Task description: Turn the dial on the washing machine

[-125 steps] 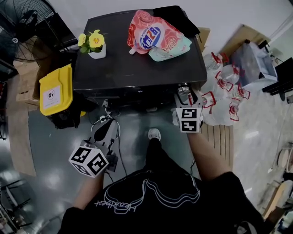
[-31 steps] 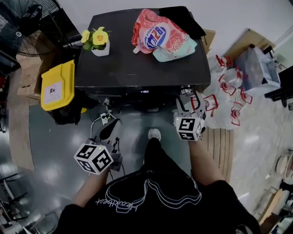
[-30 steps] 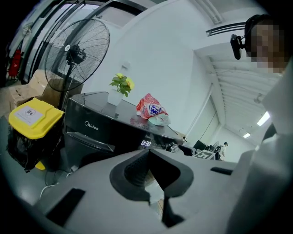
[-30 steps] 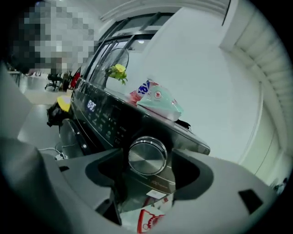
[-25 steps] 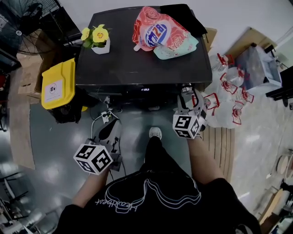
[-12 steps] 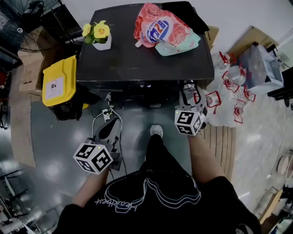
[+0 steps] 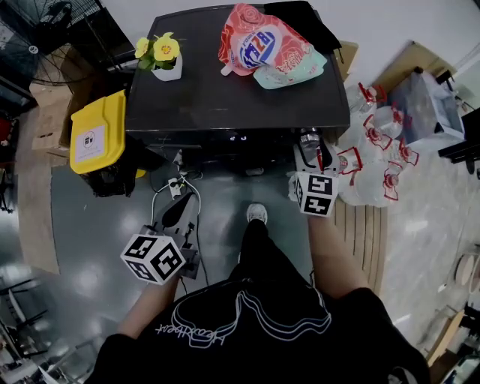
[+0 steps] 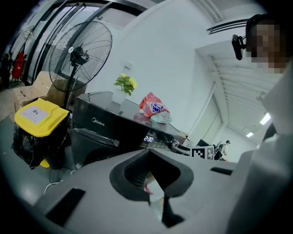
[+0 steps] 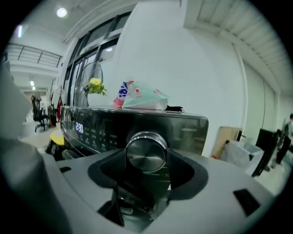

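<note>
Brushed shiny metal dial (image 9: 145, 154); glossy dark washing machine (image 7: 225, 90) top.

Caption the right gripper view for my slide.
Right gripper, jaws closed on the silver dial of the washer; lit display at left.

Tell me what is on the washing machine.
A potted yellow flower, a pink detergent pouch lying over a mint pouch, and a black item behind. The pink pouch hides part of the mint one.

The right gripper (image 7: 309, 144) reaches forward on an outstretched arm, jaws clamped on the dial (image 9: 146, 154). The left gripper (image 7: 178, 214) hangs lower (jaws together, empty), angled downward.
</note>
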